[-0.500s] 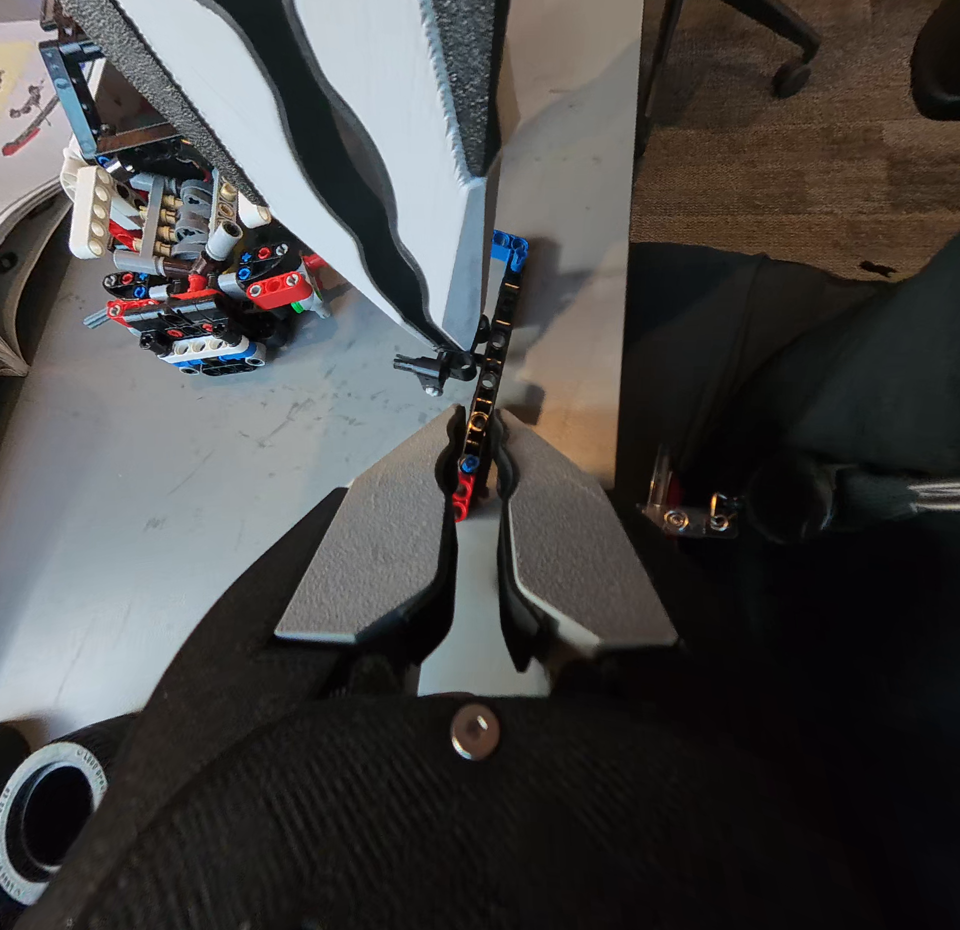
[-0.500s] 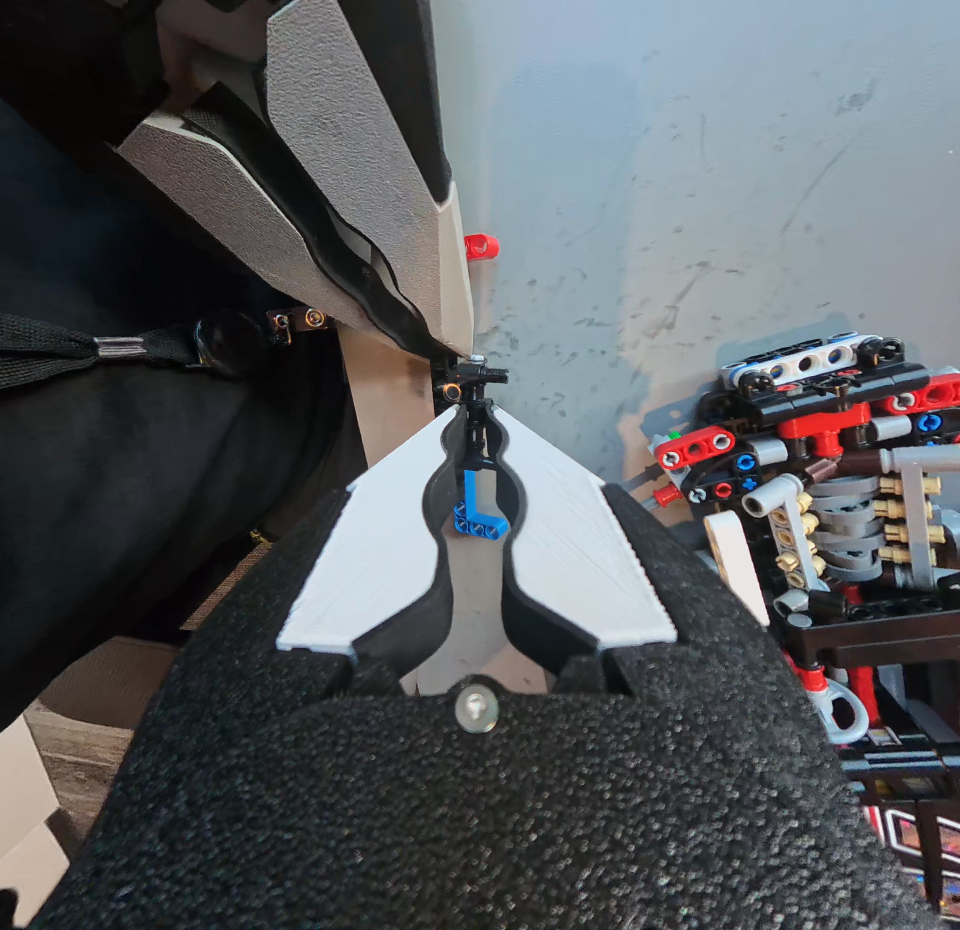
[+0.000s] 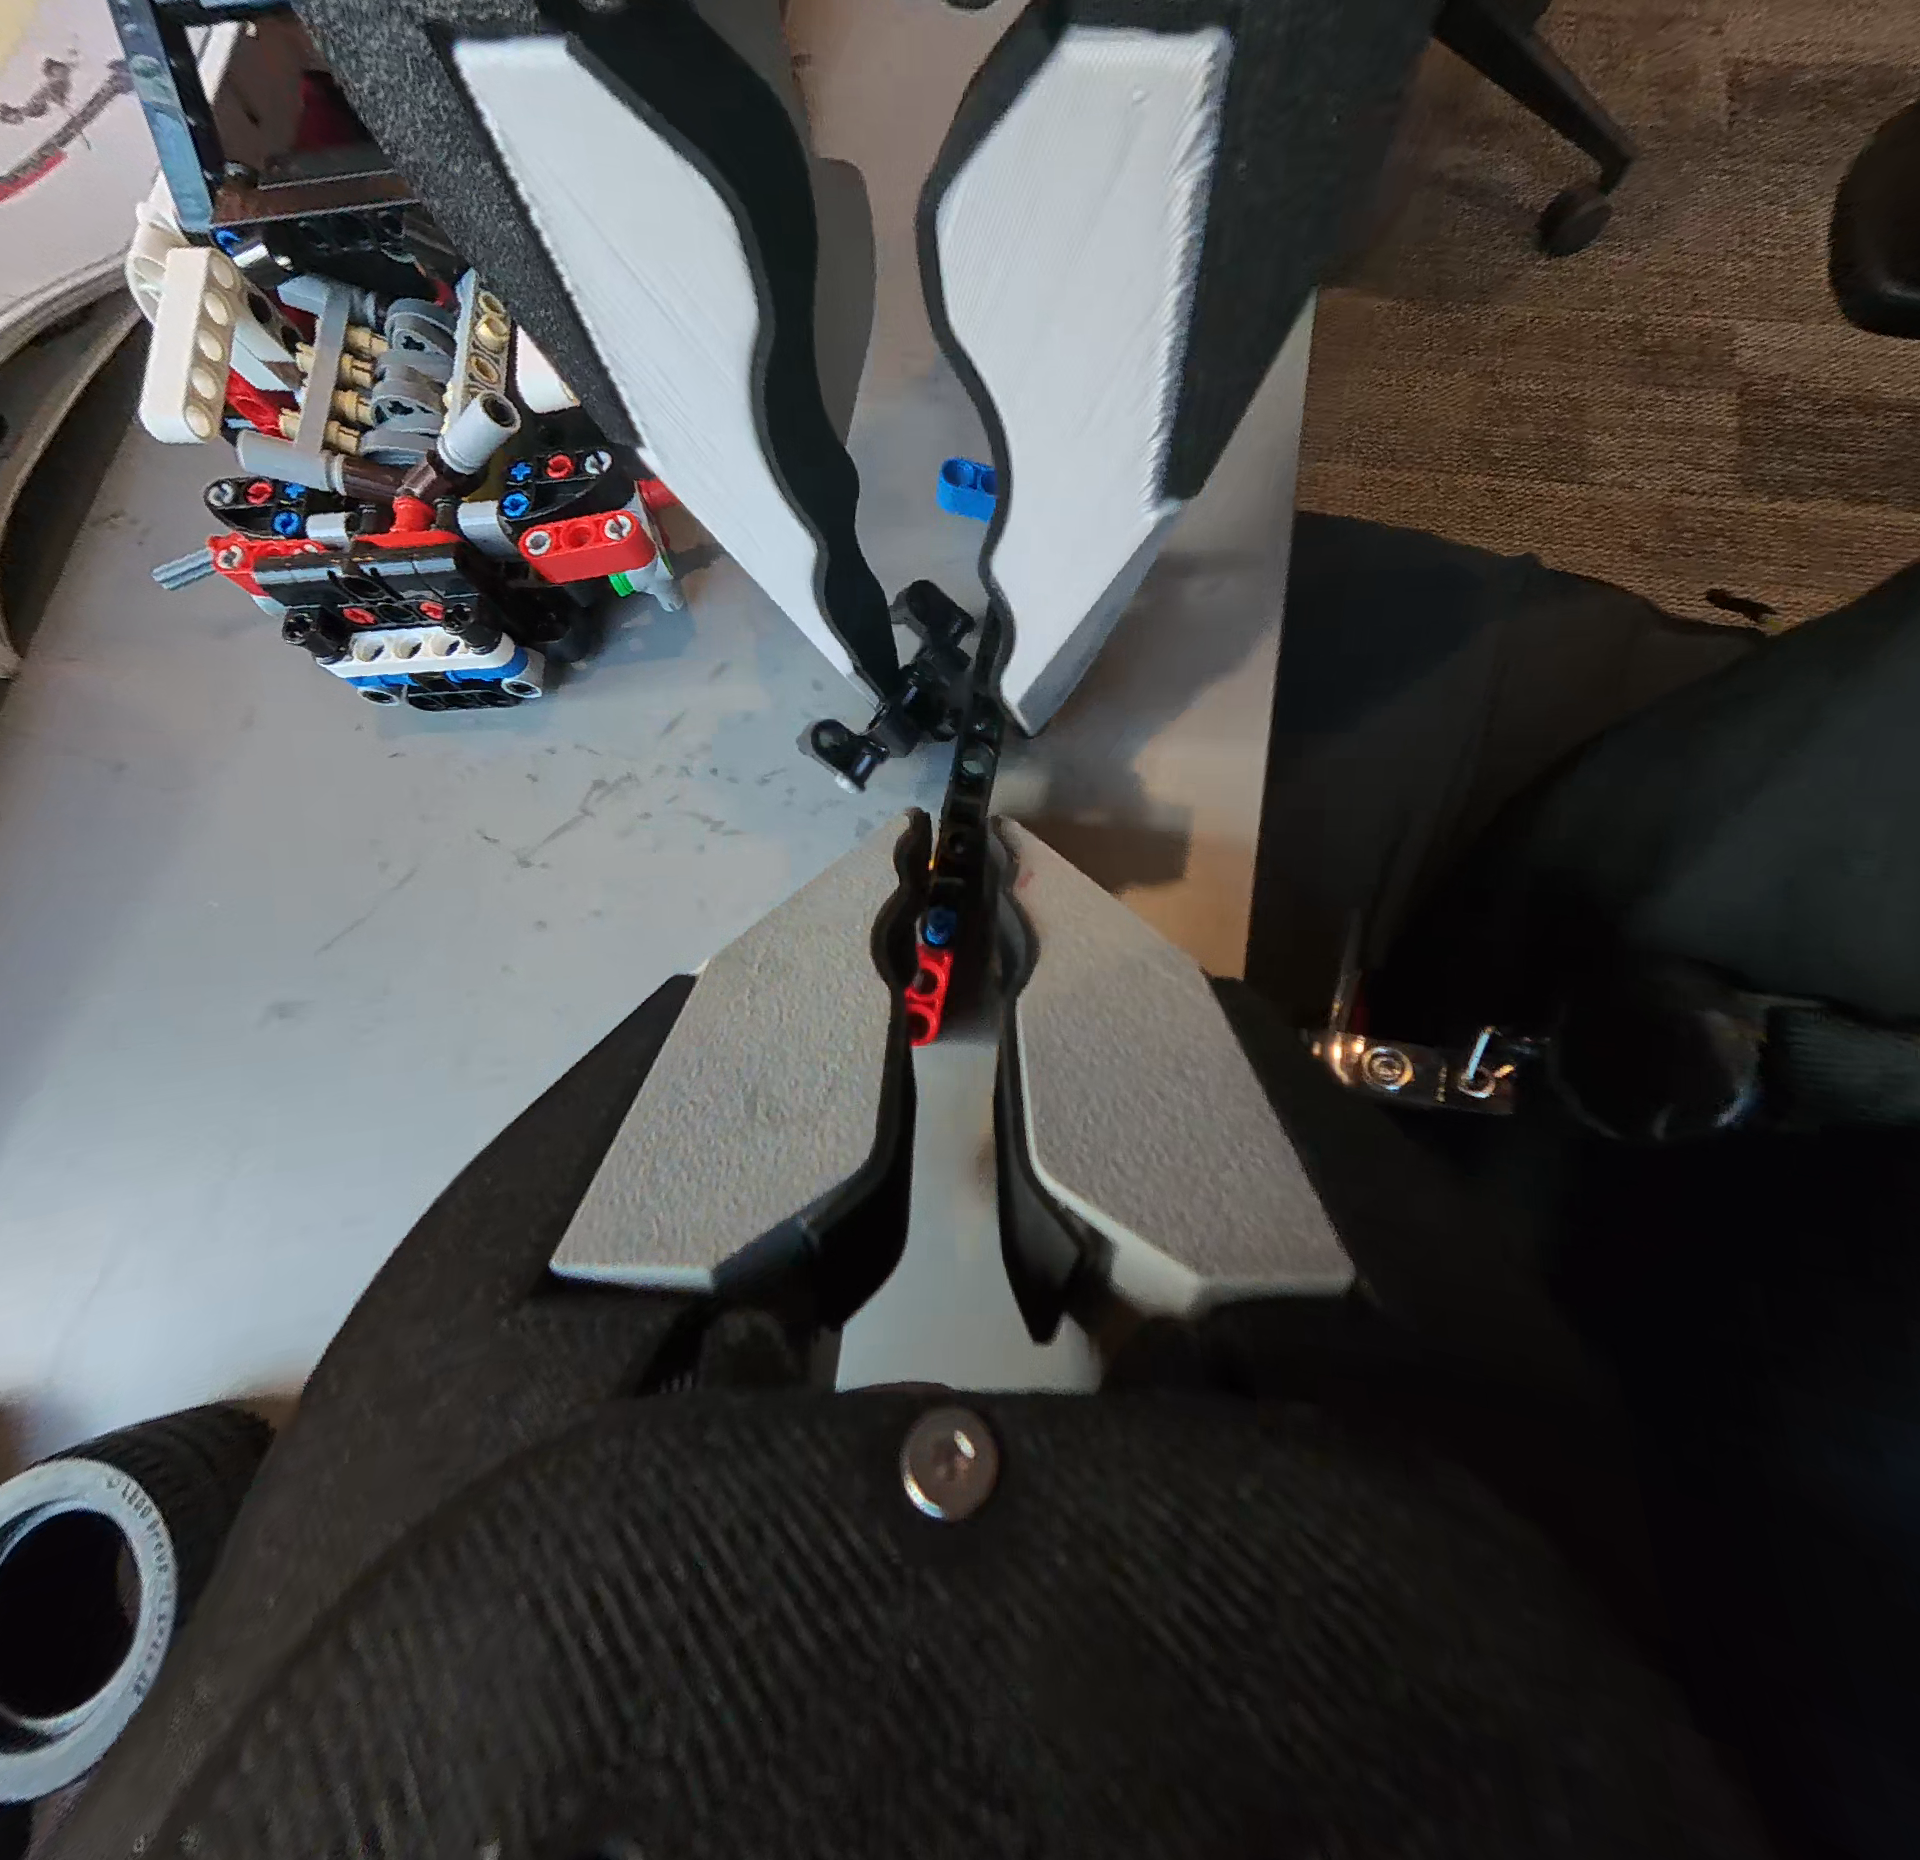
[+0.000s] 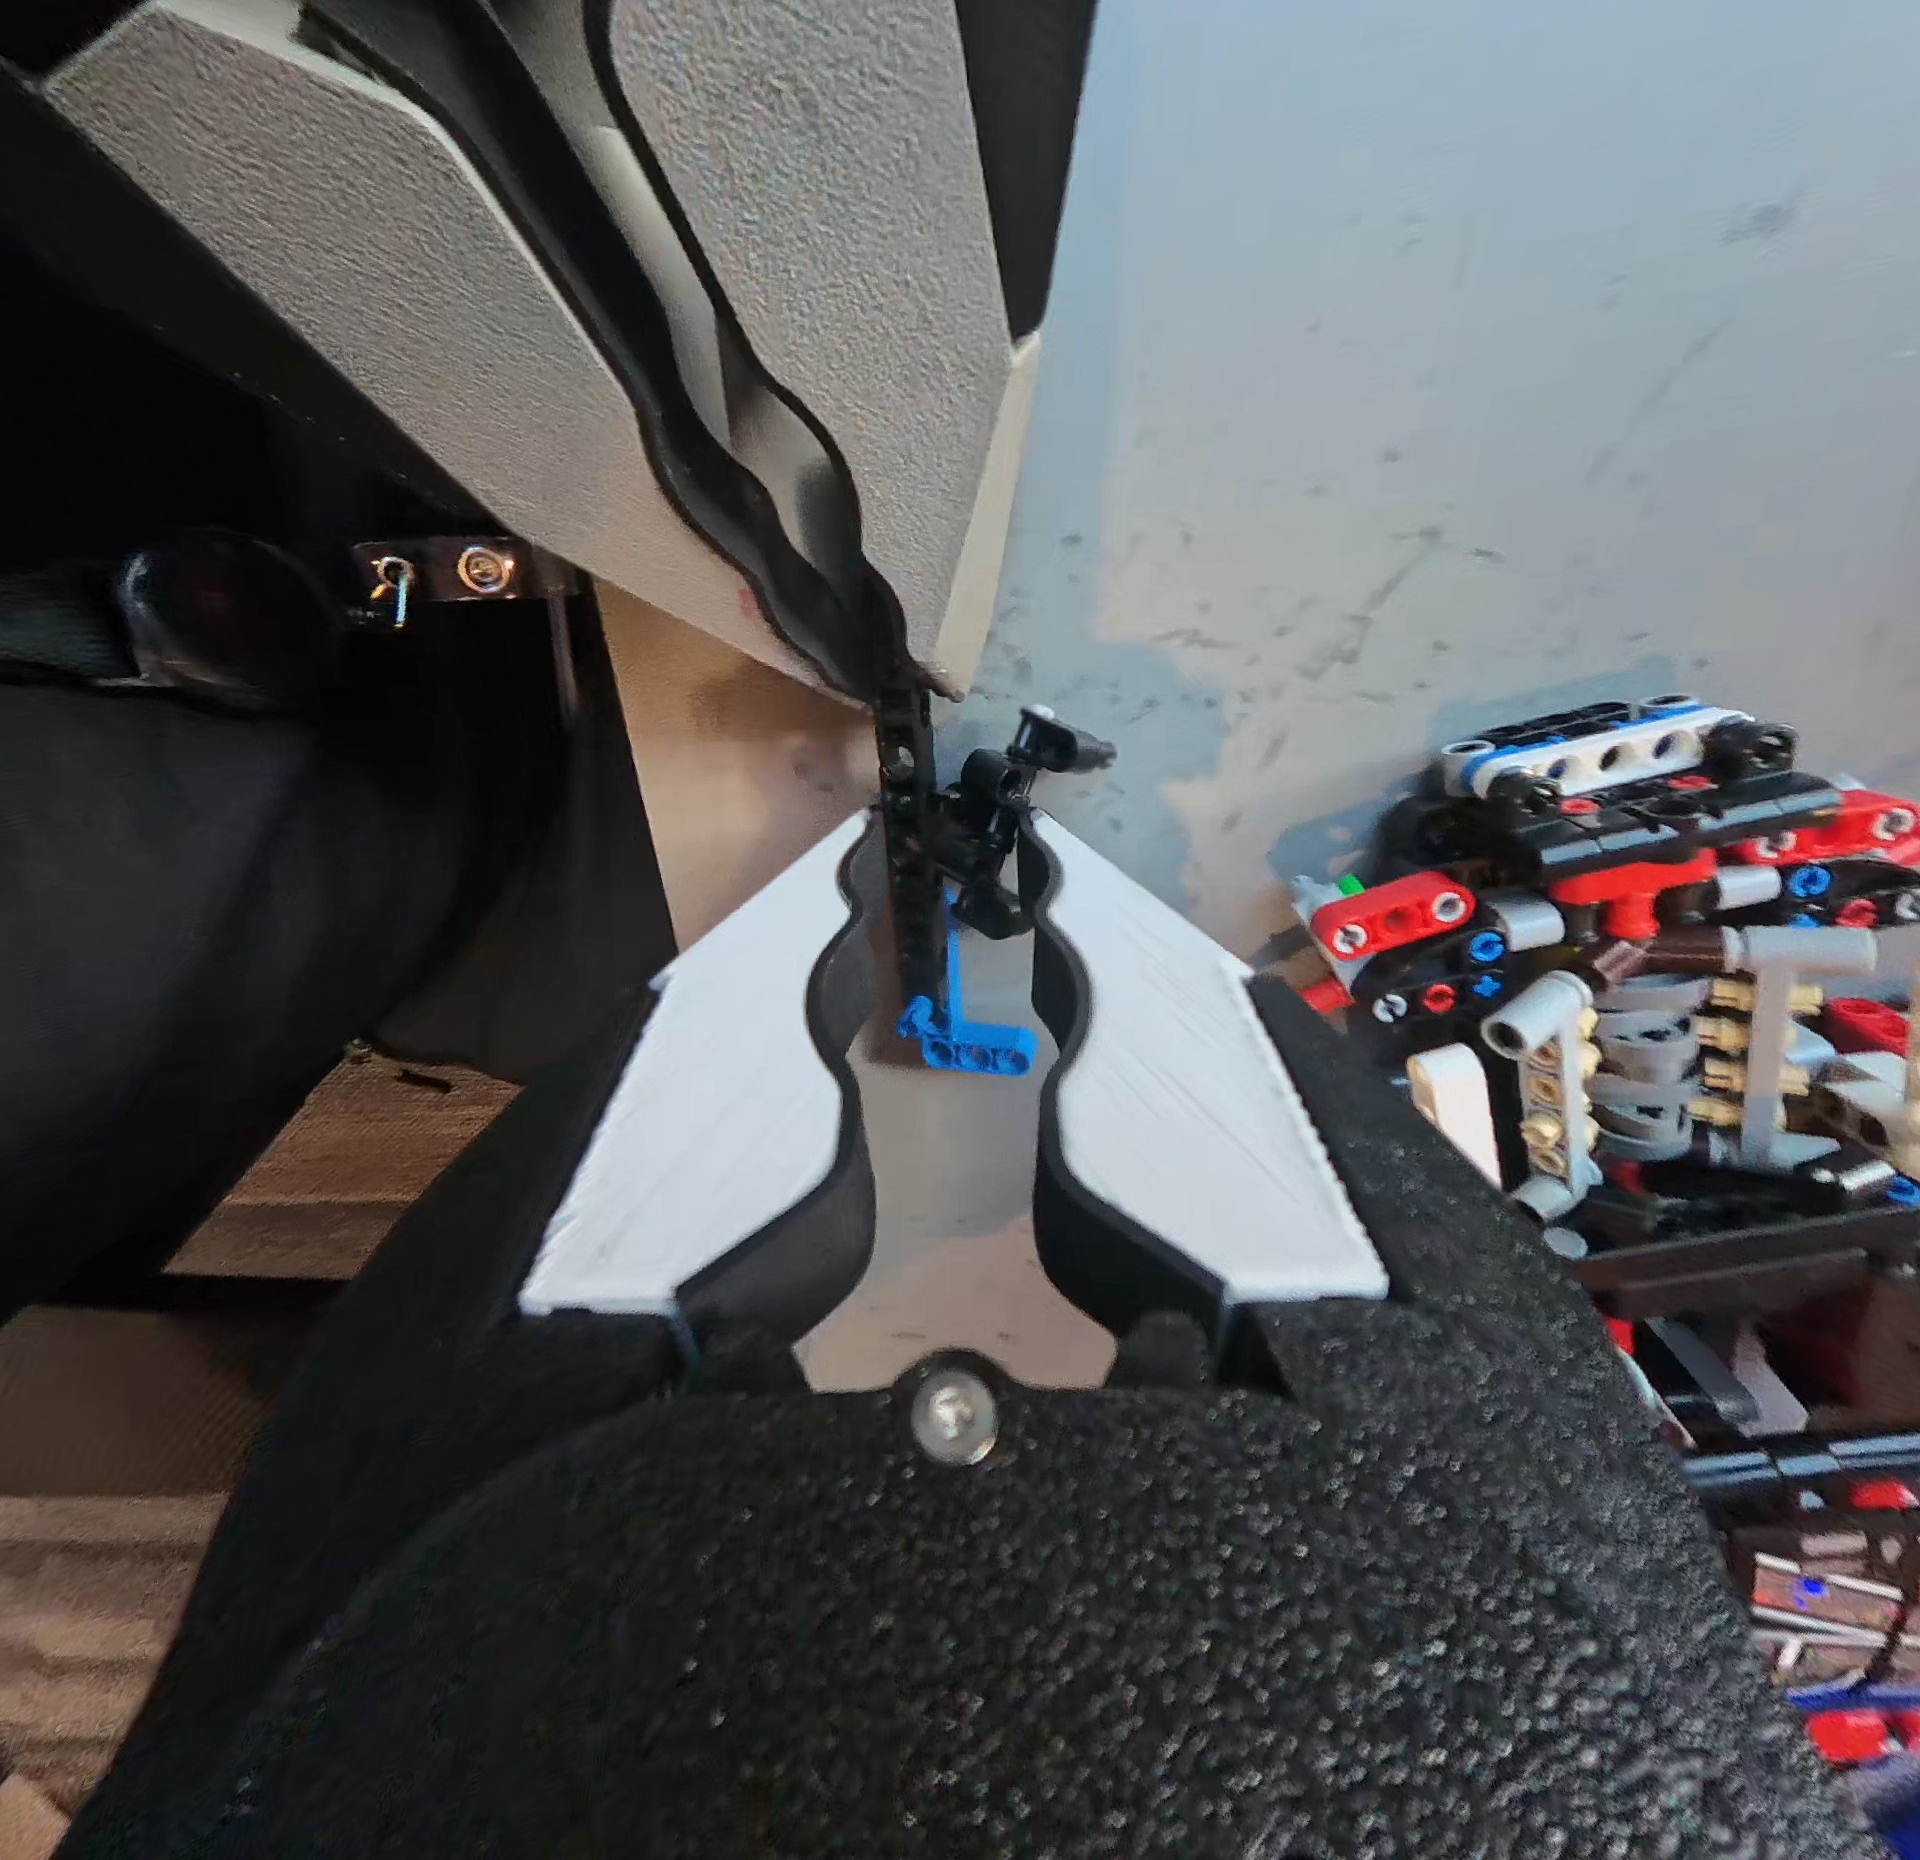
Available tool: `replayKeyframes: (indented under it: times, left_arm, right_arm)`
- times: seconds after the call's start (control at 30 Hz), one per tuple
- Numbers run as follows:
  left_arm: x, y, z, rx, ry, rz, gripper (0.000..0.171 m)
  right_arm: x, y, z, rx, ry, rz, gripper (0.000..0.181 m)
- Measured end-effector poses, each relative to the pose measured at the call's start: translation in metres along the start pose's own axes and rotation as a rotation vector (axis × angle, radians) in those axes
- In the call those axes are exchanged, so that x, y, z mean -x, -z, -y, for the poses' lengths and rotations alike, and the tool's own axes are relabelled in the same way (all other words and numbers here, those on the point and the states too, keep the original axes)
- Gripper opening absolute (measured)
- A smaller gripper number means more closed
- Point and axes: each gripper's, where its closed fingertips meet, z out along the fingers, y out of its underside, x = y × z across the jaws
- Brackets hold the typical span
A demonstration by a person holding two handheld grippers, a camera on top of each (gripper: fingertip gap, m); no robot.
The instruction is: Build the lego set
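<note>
My left gripper point(image 3: 956, 823), with grey fingers, is shut on the near end of a long black beam point(image 3: 971, 771) that carries a red piece point(image 3: 928, 1000) and a blue pin. My right gripper point(image 4: 948, 823), with white fingers, meets it head on. Its jaws stand a little apart around the beam's far end point(image 4: 904, 802), a black connector point(image 4: 987, 813) on the beam's side and a blue L-piece point(image 4: 961, 1041). I cannot tell whether its pads touch them. The connector also shows in the left wrist view point(image 3: 914, 698).
The part-built lego model point(image 3: 395, 522), black, red, white and grey, stands on the grey table point(image 3: 312, 979); it also shows in the right wrist view point(image 4: 1621, 958). A booklet point(image 3: 52, 148) lies behind it. The table edge, a person's dark clothing point(image 3: 1662, 771) and a chair base point(image 3: 1558, 96) are close by. The tips of both grippers are at nearly the same place.
My right gripper's jaws have moved apart; they were closed at the connector and beam end. The left gripper still holds the beam in the same place.
</note>
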Motion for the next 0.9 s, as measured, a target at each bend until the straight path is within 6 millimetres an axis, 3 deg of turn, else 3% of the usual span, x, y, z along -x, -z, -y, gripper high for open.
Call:
replayKeyframes:
  times: [0.4,0.67,0.9]
  left_arm:
    - [0.003,0.001,-0.001,-0.001,-0.021,-0.007,0.006]
    - [0.006,0.004,-0.005,-0.008,-0.027,-0.112,0.006]
    - [0.009,0.004,-0.005,-0.008,-0.019,-0.144,0.006]
  right_arm:
    - [-0.007,0.007,0.004,-0.099,0.059,-0.151,0.022]
    - [-0.009,0.012,0.017,-0.286,0.022,-0.096,0.016]
    - [-0.011,0.011,0.018,-0.336,0.065,-0.102,0.016]
